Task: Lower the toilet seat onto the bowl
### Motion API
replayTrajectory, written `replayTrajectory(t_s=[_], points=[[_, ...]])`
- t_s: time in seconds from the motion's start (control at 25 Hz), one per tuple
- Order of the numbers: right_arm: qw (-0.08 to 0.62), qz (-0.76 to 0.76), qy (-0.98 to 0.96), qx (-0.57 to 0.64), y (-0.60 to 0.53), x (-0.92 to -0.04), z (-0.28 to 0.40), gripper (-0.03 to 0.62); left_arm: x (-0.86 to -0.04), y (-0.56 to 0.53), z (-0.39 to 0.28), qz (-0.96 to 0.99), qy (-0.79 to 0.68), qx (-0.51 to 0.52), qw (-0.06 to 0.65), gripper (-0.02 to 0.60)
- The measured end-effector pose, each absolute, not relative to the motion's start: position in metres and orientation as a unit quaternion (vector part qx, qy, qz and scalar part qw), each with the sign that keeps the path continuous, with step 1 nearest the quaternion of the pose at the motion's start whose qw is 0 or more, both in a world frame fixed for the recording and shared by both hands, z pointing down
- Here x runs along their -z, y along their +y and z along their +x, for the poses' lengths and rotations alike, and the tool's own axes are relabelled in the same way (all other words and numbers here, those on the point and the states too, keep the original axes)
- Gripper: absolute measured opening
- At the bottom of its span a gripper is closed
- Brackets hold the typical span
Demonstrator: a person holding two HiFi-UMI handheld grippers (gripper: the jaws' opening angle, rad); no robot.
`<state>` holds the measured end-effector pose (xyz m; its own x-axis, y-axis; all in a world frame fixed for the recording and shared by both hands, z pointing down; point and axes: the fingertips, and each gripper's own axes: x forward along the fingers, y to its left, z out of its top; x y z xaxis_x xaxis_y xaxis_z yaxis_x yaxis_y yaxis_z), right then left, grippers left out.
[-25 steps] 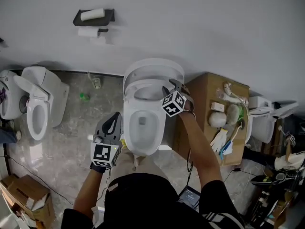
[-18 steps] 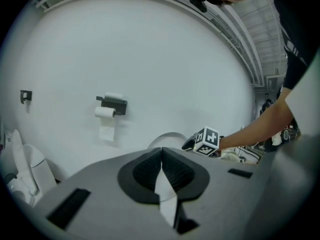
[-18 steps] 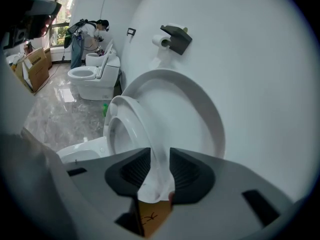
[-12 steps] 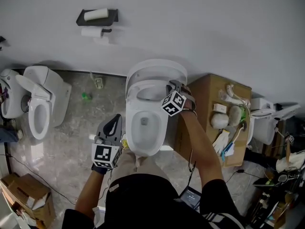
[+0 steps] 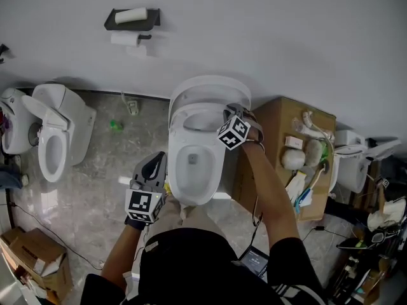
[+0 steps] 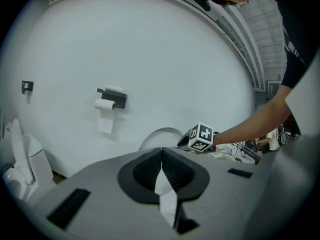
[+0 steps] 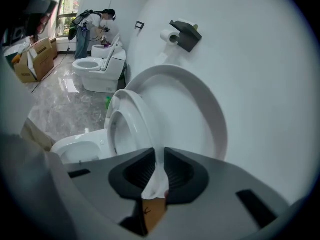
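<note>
The white toilet's lid (image 5: 210, 84) leans back against the wall, and the seat (image 5: 184, 116) stands raised in front of it over the bowl (image 5: 194, 170). My right gripper (image 5: 226, 114) is at the seat's right rim. In the right gripper view its jaws (image 7: 160, 156) have just been closing, and the pads now pinch the seat's white edge (image 7: 132, 124), with the lid (image 7: 200, 114) behind. My left gripper (image 5: 154, 161) hangs left of the bowl, apart from it. In the left gripper view its tips (image 6: 161, 151) meet with nothing between them.
A second toilet (image 5: 54, 132) stands at the left and a third (image 5: 356, 154) at the far right. An open cardboard box (image 5: 280, 122) of supplies stands against the bowl's right side. A paper holder (image 5: 130, 19) hangs on the wall. Another carton (image 5: 32, 259) sits at the bottom left.
Both hands stay about where they were. Only the head view has shifted slightly. The seat stands as before.
</note>
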<state>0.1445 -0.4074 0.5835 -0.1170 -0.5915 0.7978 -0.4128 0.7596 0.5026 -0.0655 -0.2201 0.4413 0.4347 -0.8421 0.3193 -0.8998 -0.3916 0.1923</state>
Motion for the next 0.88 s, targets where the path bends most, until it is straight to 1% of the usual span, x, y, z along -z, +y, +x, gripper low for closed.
replayTrajectory(t_s=[0.88], points=[[0.554,0.370,-0.745,0.027,-0.395,-0.579,0.147,0.044,-0.447,-0.201,-0.062,0.831,-0.521,-0.091,0.173,0.012]])
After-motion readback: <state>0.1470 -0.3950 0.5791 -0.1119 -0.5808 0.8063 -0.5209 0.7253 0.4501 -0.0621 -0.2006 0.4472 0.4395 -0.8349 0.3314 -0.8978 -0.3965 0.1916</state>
